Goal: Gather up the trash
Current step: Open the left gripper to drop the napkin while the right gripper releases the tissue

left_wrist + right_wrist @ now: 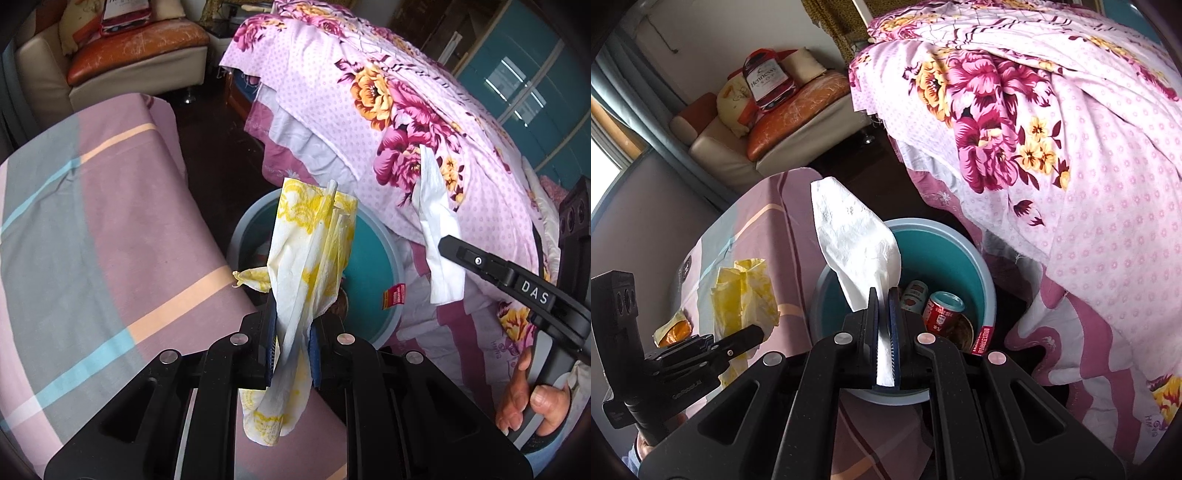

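**Two tissues pinched, bin just ahead**

The yellow-patterned tissue (310,258) is crumpled paper: very light, limp and easily torn, so a pinch across its bunched middle is the sensible hold, and that is where the left hand-held gripper (293,354) has it, jaws closed tight with loose ends sticking out above and below. The white tissue (858,240) looks equally soft and weightless; the right hand-held gripper (884,332) is clamped on its lower end, the rest flopping upward. Both should drop freely once released, though thin paper may cling to the pads.

The teal bin (971,258), with a red can (942,310) inside, stands on the floor between the striped cloth-covered surface (92,221) and the floral bedspread (406,110). Both grippers tilt steeply downward towards it, the right one directly over its opening.
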